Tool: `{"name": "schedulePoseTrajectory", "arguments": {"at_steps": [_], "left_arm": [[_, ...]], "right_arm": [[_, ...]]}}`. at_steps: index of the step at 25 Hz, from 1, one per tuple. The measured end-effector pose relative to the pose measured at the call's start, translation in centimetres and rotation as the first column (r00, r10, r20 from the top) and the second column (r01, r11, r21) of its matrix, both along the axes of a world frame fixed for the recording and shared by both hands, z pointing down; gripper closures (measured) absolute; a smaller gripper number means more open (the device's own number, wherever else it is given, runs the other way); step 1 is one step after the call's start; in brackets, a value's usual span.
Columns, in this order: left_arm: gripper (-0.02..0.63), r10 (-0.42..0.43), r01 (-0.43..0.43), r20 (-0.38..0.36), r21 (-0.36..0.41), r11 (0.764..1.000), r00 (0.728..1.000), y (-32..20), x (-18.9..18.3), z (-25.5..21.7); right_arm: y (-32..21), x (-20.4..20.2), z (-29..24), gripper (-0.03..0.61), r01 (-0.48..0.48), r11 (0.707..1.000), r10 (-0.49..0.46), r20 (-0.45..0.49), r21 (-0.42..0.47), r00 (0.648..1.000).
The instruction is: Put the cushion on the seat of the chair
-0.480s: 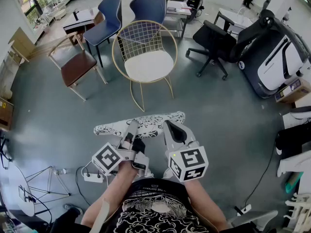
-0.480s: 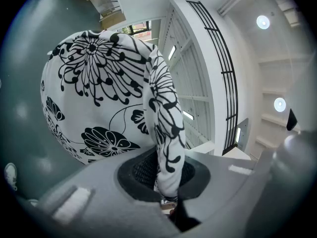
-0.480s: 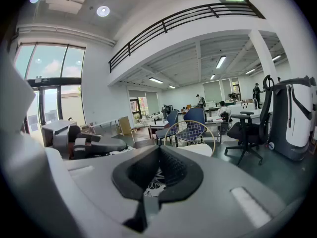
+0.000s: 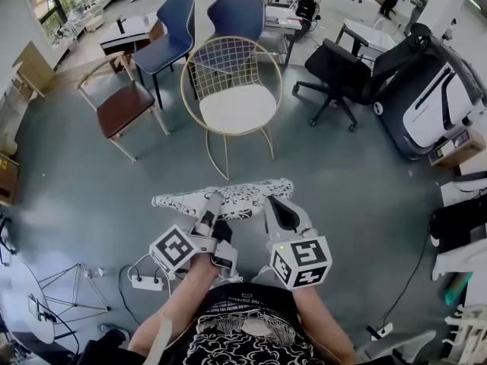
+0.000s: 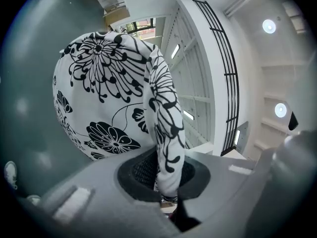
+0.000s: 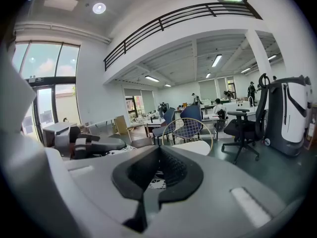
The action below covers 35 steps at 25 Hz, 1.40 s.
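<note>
Black-and-white floral cushion (image 4: 237,192) lies flat just ahead of both grippers; the left gripper (image 4: 211,205) and right gripper (image 4: 275,206) each clamp its near edge, well short of the gold wire chair (image 4: 236,106)

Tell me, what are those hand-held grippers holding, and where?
The floral cushion, by its near edge: the left hand-held gripper clamps a fold of it, and the right hand-held gripper seems to pinch the same edge.

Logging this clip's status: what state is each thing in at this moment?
cushion: held in the air at its near edge, not on the chair.
left tongs: shut on the cushion.
right tongs: shut on the cushion.
wire chair: upright, seat bare.
</note>
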<state>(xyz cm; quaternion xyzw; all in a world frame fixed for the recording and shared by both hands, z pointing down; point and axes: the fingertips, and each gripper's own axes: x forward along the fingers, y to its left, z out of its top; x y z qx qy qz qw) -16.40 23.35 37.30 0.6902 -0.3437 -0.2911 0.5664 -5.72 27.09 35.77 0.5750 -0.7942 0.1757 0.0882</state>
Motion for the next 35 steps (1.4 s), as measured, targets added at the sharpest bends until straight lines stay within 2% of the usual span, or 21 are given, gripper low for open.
{"name": "schedulePoseTrajectory", "arguments": {"at_steps": [3, 6, 9, 13, 15, 17, 22, 25, 31, 35], "left_arm": [[0.600, 0.001, -0.001, 0.009, -0.016, 1.000, 1.000, -0.4, -0.6, 0.6], [0.600, 0.000, 0.002, 0.059, -0.042, 0.999, 0.998, -0.8, -1.1, 1.8], [0.600, 0.001, 0.000, 0.041, -0.034, 0.999, 0.999, -1.7, -0.7, 1.7], [0.599, -0.012, 0.016, 0.067, -0.058, 0.998, 0.998, -3.2, -1.0, 2.9], [0.598, -0.029, 0.032, 0.046, -0.057, 0.998, 0.999, -4.4, -0.9, 3.0], [0.598, -0.042, 0.043, 0.030, -0.048, 0.998, 0.999, -6.0, -0.3, 2.8], [0.598, -0.058, 0.063, 0.070, -0.066, 0.996, 0.996, -10.4, 3.2, 3.6], [0.598, -0.076, 0.086, 0.108, -0.092, 0.992, 0.991, -12.2, 3.4, 4.4], [0.598, -0.097, 0.103, 0.088, -0.073, 0.992, 0.991, -16.0, 6.3, 3.8], [0.598, -0.107, 0.114, 0.104, -0.061, 0.992, 0.989, -18.1, 8.4, 3.3]], "right_arm": [[-0.3, -0.3, 0.5, 0.580, -0.008, 1.000, 0.008, 0.007, -0.013, 1.000], [-0.9, -0.3, 0.8, 0.580, -0.007, 1.000, 0.007, 0.010, -0.018, 1.000], [-1.8, -0.2, 1.3, 0.580, -0.007, 1.000, 0.007, 0.020, -0.022, 1.000], [-3.7, -0.1, 2.4, 0.580, 0.008, 0.999, -0.006, 0.041, -0.037, 0.999], [-5.1, -0.2, 2.7, 0.580, 0.028, 0.999, -0.026, 0.048, -0.037, 0.998], [-6.7, 0.2, 2.8, 0.580, 0.046, 0.998, -0.045, 0.051, -0.033, 0.998], [-11.8, 3.7, 3.5, 0.580, 0.078, 0.996, -0.074, 0.075, -0.053, 0.994], [-14.1, 4.3, 3.4, 0.580, 0.098, 0.994, -0.094, 0.081, -0.056, 0.992], [-18.1, 6.8, 3.7, 0.580, 0.125, 0.991, -0.118, 0.107, -0.057, 0.987], [-20.3, 9.1, 3.5, 0.580, 0.137, 0.989, -0.130, 0.122, -0.049, 0.984]]}}
